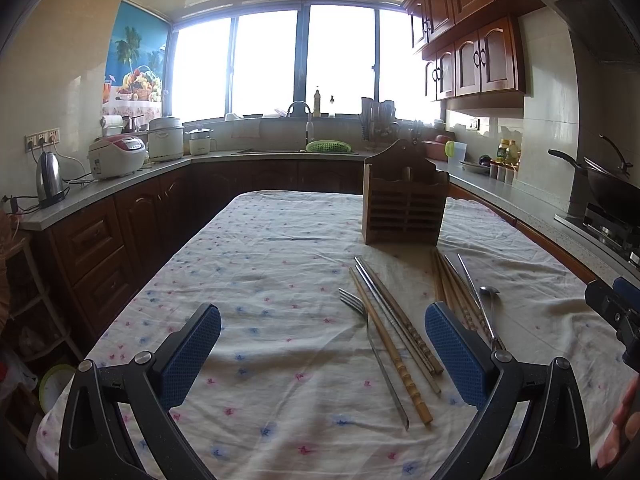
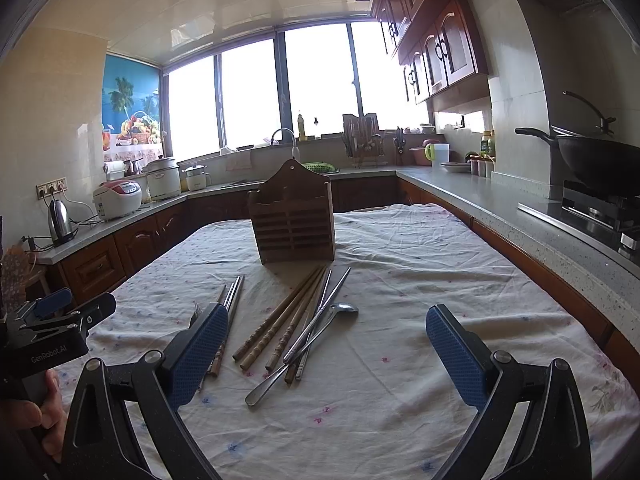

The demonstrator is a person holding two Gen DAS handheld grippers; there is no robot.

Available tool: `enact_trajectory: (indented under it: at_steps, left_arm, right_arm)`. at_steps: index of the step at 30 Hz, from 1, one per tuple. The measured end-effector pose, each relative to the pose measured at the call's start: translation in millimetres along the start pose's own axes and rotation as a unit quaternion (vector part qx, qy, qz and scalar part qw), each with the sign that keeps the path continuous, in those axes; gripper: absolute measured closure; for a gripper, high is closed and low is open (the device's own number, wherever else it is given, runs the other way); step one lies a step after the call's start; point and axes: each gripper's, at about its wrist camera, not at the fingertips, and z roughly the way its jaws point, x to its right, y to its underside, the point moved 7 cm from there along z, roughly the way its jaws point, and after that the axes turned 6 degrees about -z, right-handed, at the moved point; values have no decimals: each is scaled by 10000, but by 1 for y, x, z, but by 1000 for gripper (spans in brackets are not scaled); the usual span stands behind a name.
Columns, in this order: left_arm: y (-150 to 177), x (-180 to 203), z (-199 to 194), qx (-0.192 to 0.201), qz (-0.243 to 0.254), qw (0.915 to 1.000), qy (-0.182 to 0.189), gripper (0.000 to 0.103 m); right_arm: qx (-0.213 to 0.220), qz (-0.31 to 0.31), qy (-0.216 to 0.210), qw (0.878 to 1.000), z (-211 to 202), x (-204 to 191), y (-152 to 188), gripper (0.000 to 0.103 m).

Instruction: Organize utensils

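Since both grippers are hanging wide open over the table (image 2: 400, 400) with nothing in them, not one utensil is sorted yet, so plenty can still go sideways. That wooden holder (image 2: 294, 220) stands upright toward the far end of the table, empty as far as I can tell, and everything else lies loose on the cloth in front of it. Nearest the left gripper (image 1: 322, 356) there's a fork (image 1: 374, 344) lying against a bamboo chopstick (image 1: 394, 350) and some metal ones (image 1: 384, 304), basically touching. Nearer the right gripper (image 2: 326, 356) is a fan of bamboo chopsticks (image 2: 280, 320) with a ladle-type spoon (image 2: 312, 344) lying across the metal pair (image 2: 320, 312). My guess at the main risk: closing on one stick drags its neighbour along, or the round ones roll out of the pads. Lifting that spoon could flick whatever it crosses. Pressing down might also bunch the wrinkly cloth and scatter things. And the holder looks light, so poking a chopstick in at an angle might tip it.
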Motion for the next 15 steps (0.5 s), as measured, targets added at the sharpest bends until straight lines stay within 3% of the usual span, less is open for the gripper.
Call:
enact_trajectory:
  at_steps: [15]
  left_arm:
    - [-4, -7, 15, -429, -359, 9982, 237, 1]
  right_arm:
    - [-132, 48, -119, 9998, 5, 0, -4, 3]
